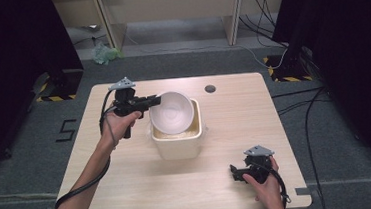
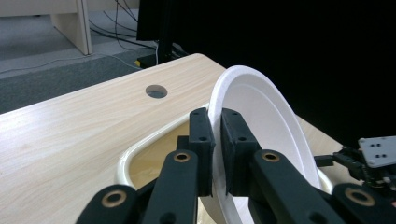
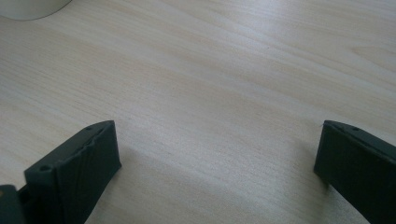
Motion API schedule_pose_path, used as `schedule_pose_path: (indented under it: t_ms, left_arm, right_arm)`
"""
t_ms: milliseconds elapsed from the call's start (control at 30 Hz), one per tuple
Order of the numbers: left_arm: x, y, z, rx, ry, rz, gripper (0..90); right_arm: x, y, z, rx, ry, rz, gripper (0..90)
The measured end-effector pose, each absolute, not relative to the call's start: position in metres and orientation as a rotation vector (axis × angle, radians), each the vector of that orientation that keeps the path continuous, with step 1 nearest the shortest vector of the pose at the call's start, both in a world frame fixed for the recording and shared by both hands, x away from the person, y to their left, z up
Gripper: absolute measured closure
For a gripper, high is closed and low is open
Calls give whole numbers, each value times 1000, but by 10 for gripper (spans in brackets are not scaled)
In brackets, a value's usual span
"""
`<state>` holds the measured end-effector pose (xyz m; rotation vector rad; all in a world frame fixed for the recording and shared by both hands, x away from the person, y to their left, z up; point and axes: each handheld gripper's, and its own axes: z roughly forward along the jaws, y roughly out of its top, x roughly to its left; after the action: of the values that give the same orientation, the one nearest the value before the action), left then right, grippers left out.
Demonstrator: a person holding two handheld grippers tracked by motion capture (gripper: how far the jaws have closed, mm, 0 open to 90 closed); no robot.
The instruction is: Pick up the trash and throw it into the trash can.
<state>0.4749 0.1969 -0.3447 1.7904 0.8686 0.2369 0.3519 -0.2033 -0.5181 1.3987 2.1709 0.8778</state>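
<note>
A white bowl (image 1: 171, 110) tilts on its edge over a cream rectangular tub (image 1: 178, 146) at the table's middle. My left gripper (image 1: 156, 101) is shut on the bowl's rim from the left; in the left gripper view its two black jaws pinch the white bowl (image 2: 261, 116) between them at the left gripper (image 2: 217, 142), with the cream tub (image 2: 140, 154) below. My right gripper (image 1: 235, 173) rests low at the table's front right, held in a hand. In the right gripper view its jaws stand wide apart, right gripper (image 3: 217, 154) open, bare wood between them.
The wooden table (image 1: 235, 125) has a round cable hole (image 1: 210, 88) behind the tub. Dark curtains stand at both sides, and cables run across the grey floor to the right. A corner of the tub (image 3: 28, 7) shows in the right gripper view.
</note>
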Motion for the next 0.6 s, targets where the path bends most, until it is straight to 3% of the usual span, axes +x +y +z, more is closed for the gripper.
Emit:
schedule_pose_path:
  t_ms: [600]
  left_arm:
    - [485, 179, -372, 1851, 903, 281, 821]
  right_arm:
    - [352, -203, -518, 1395, 2171, 875, 3]
